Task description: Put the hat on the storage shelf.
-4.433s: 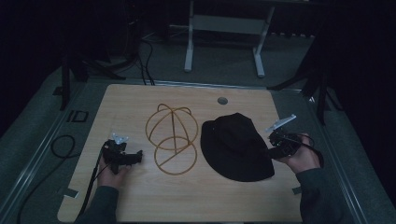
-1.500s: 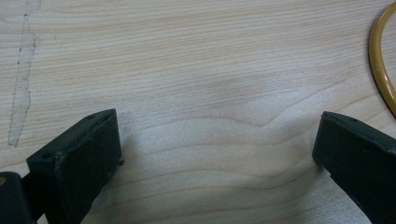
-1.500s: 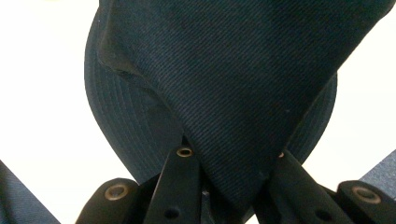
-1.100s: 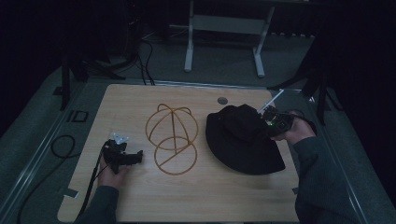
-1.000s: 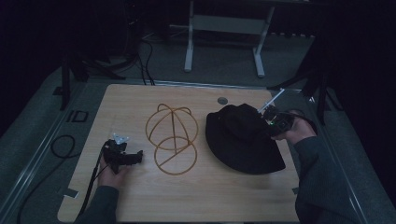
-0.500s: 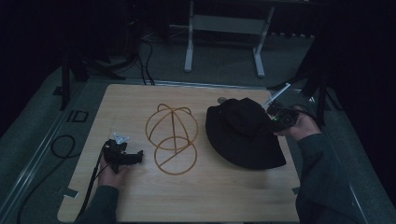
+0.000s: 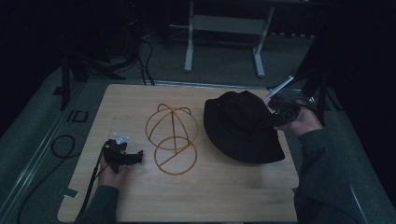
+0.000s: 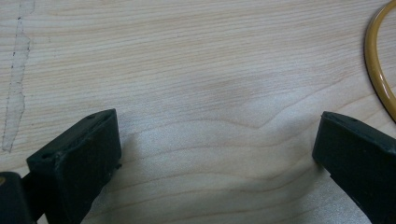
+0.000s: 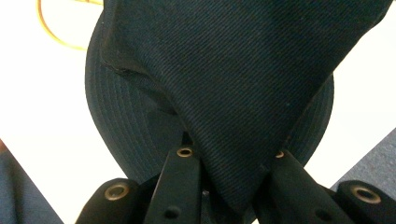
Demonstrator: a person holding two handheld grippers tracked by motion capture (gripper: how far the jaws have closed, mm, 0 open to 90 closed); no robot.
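Both grippers are working at the wooden table [image 7: 196, 196]. Nearest the person, the left gripper [image 7: 125, 156] is lying low on the near left of the tabletop, its jaws standing wide apart with only bare wood between them, as the left gripper view is showing; one black finger [image 8: 74, 168] is sitting at the lower left of that view. Just beyond it, the yellow wire hat stand [image 7: 172, 139] is standing near the middle of the table, its round base ring flat on the wood and its domed cage leaning over it; an arc of that ring is curving along the right edge of the left gripper view.

Farther right, the right gripper [image 7: 275, 114] is pinching a fold of the black bucket hat [image 7: 240, 126], its jaws closed tight on the cloth. Cloth is bunching up between the jaws in the right gripper view, where the brim is hanging below the crown. Seen from above, the hat is sitting right of the stand, its right side raised in the grip.
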